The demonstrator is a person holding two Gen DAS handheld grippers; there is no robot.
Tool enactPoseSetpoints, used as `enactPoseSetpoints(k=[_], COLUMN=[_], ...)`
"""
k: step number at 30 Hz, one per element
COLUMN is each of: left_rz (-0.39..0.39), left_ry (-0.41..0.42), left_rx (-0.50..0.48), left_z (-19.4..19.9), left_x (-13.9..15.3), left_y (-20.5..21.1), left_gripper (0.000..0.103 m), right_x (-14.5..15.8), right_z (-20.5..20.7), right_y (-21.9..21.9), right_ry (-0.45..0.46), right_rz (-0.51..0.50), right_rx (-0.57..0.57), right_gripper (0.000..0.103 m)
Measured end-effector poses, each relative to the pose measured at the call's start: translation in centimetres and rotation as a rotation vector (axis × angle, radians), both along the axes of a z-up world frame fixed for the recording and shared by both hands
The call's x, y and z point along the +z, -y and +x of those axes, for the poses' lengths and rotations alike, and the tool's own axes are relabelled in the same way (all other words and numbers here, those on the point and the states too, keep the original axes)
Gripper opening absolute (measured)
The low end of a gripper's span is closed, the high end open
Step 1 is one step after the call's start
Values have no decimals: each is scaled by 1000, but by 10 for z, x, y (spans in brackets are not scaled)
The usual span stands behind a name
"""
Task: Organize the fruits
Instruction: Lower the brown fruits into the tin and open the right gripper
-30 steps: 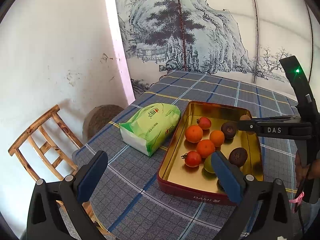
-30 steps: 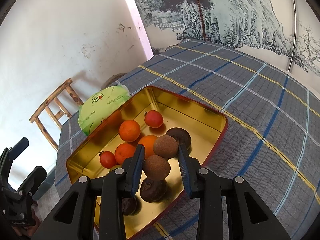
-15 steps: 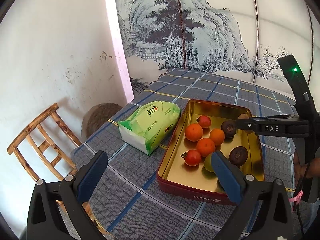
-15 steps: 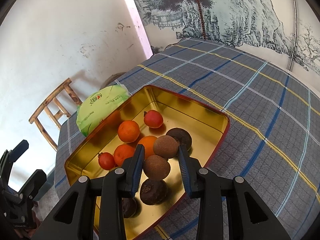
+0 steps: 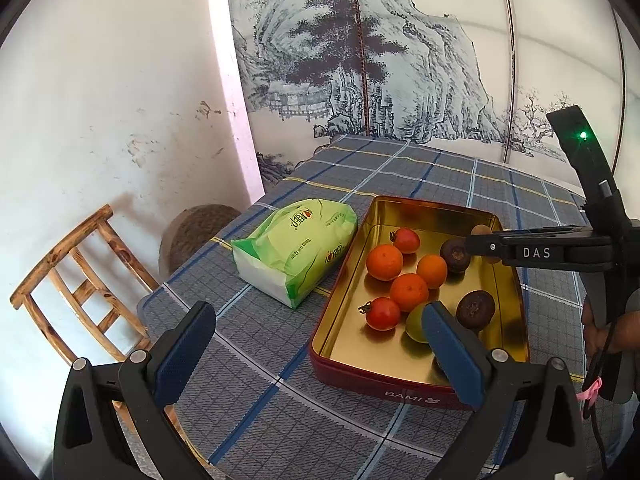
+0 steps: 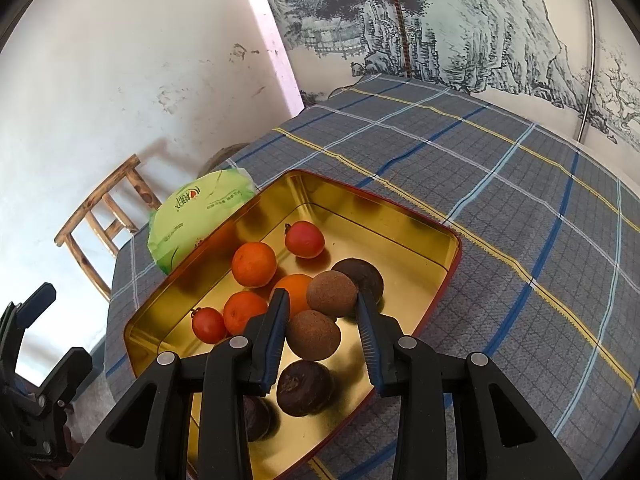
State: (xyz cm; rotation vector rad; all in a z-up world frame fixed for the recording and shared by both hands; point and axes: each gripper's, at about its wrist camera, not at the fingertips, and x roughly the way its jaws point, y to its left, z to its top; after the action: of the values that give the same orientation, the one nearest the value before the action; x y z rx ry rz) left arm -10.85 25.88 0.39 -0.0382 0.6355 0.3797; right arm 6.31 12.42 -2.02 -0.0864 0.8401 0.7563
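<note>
A gold tin tray (image 6: 400, 220) with a red rim holds several fruits: oranges (image 6: 254, 264), small red tomatoes (image 6: 304, 239), dark brown fruits (image 6: 306, 388) and two light brown round fruits (image 6: 332, 293). My right gripper (image 6: 322, 330) hovers over the tray, jaws open around a light brown fruit (image 6: 313, 335) without touching it. In the left wrist view the tray (image 5: 400, 384) sits ahead, with a green fruit (image 5: 416, 322) partly hidden by a finger. My left gripper (image 5: 316, 356) is wide open and empty at the tray's near-left corner. The right gripper (image 5: 476, 245) reaches in from the right.
A green tissue pack (image 5: 298, 250) lies left of the tray on the plaid tablecloth (image 6: 520, 200). A wooden chair (image 5: 76, 280) and a round woven stool (image 5: 200, 228) stand beyond the table's left edge. A painted wall is behind.
The right gripper has edged slightly over the tray, jaws still open around the light brown fruit. The left gripper has barely moved.
</note>
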Motion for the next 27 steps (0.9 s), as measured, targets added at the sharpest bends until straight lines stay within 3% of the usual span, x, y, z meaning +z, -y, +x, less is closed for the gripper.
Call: enactPoseSetpoints(k=[19, 23, 27], left_rz=[-12, -17, -16], left_ry=[-26, -34, -34], left_rx=[-3, 0, 0], left_z=[7, 9, 9], left_x=[-9, -11, -11], left_y=[-4, -6, -6], left_gripper=[103, 103, 103], right_x=[-3, -1, 1], right_z=[5, 7, 6], right_y=[-4, -5, -5], right_ry=[-7, 1, 7], right_rz=[10, 16, 21], right_rx=[2, 1, 0], right_gripper=[37, 46, 47])
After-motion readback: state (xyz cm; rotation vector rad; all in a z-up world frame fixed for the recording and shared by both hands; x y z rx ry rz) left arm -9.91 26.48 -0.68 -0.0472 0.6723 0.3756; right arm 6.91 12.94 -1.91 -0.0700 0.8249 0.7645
